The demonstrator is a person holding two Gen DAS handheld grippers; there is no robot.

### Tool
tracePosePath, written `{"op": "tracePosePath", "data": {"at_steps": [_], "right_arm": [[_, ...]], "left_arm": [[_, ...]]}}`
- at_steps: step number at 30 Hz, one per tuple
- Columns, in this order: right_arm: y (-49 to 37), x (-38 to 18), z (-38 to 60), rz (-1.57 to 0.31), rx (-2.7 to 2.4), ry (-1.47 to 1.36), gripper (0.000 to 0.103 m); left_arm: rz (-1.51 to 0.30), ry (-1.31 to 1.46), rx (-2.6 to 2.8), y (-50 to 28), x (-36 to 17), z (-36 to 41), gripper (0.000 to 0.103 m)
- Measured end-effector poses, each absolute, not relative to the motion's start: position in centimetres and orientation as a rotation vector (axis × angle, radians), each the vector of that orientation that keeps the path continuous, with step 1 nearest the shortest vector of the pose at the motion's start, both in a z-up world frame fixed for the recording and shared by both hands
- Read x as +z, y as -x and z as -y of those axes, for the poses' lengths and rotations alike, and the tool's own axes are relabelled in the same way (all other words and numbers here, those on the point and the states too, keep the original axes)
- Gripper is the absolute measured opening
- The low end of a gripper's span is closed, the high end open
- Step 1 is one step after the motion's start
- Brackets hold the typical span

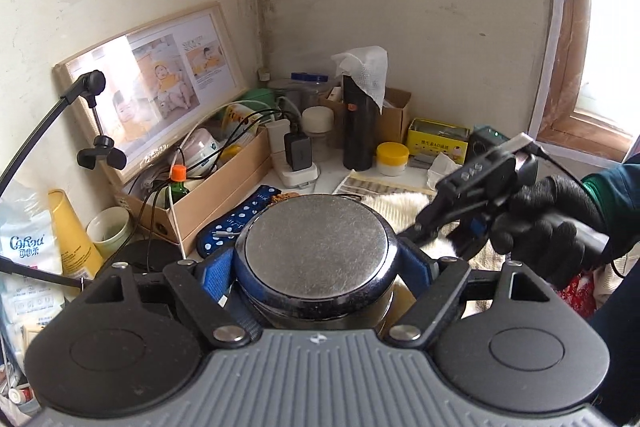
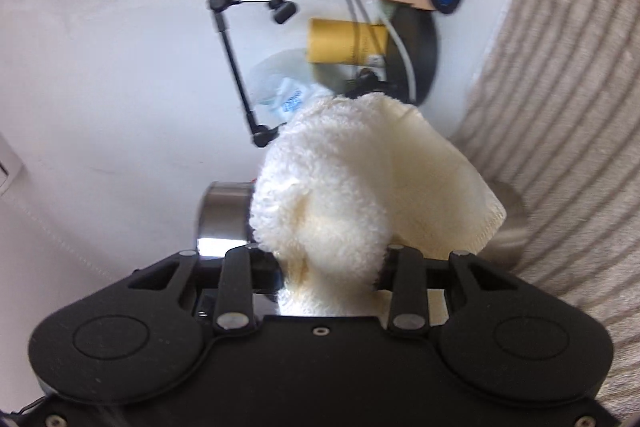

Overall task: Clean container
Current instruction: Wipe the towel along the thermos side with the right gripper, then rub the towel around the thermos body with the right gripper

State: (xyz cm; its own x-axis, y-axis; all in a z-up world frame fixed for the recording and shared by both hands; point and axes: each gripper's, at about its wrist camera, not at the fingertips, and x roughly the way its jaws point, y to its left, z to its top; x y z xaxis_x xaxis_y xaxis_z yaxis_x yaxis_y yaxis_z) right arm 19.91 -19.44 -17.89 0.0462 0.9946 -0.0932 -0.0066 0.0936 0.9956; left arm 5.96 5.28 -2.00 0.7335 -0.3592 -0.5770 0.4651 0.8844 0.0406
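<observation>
A steel container (image 1: 316,247) with a flat round bottom facing the camera sits between the blue-padded fingers (image 1: 218,271) of my left gripper (image 1: 316,267), which is shut on it. The right gripper (image 1: 424,227) shows at the right of the left wrist view, held by a black-gloved hand, its tips close to the container's right side. In the right wrist view my right gripper (image 2: 332,263) is shut on a fluffy cream cloth (image 2: 360,179). The cloth hides its fingertips. Part of the steel container (image 2: 224,211) shows just left of the cloth.
The cluttered corner table holds a cardboard box (image 1: 208,195) of cables, a photo frame (image 1: 156,87), a black flask (image 1: 358,123), a yellow tin (image 1: 438,139), jars and a power strip (image 1: 296,167). A striped towel (image 2: 560,107) lies at right. A black clamp arm (image 2: 236,67) stands at left.
</observation>
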Motion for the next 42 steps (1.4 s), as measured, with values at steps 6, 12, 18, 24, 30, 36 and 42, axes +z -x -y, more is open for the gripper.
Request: {"op": "tracePosePath", "data": {"at_steps": [6,12,18,24,30,36,42], "right_arm": [[-20.0,-15.4,19.3,-1.152,1.174,-1.173,0.034],[-19.9,-12.7,19.5,-1.084,1.232,-1.164,0.034],[-19.5,-13.7,19.7,-1.087,1.208,-1.196,0.033],[-19.0,-17.9,19.9,-1.165,1.121,-1.292,0.033],[-19.0,-21.1,20.0,-1.246,1.036,-1.295,0.033],[-19.3,-23.9,19.9,-1.312,0.965,-1.284,0.033],[-19.9,-26.2,19.6,-1.369,0.904,-1.259,0.033]], "left_arm": [[-0.585,-0.182,-0.454,-5.5,-2.0,-5.3,0.083],[-0.578,-0.181,-0.448,-5.3,-2.1,-5.4,0.083],[-0.576,-0.178,-0.439,-5.3,-2.1,-5.4,0.083],[-0.579,-0.174,-0.434,-5.4,-2.2,-5.5,0.083],[-0.582,-0.175,-0.430,-5.5,-2.1,-5.4,0.083],[-0.584,-0.177,-0.423,-5.6,-2.1,-5.3,0.083],[-0.589,-0.179,-0.419,-5.6,-2.1,-5.2,0.083]]}}
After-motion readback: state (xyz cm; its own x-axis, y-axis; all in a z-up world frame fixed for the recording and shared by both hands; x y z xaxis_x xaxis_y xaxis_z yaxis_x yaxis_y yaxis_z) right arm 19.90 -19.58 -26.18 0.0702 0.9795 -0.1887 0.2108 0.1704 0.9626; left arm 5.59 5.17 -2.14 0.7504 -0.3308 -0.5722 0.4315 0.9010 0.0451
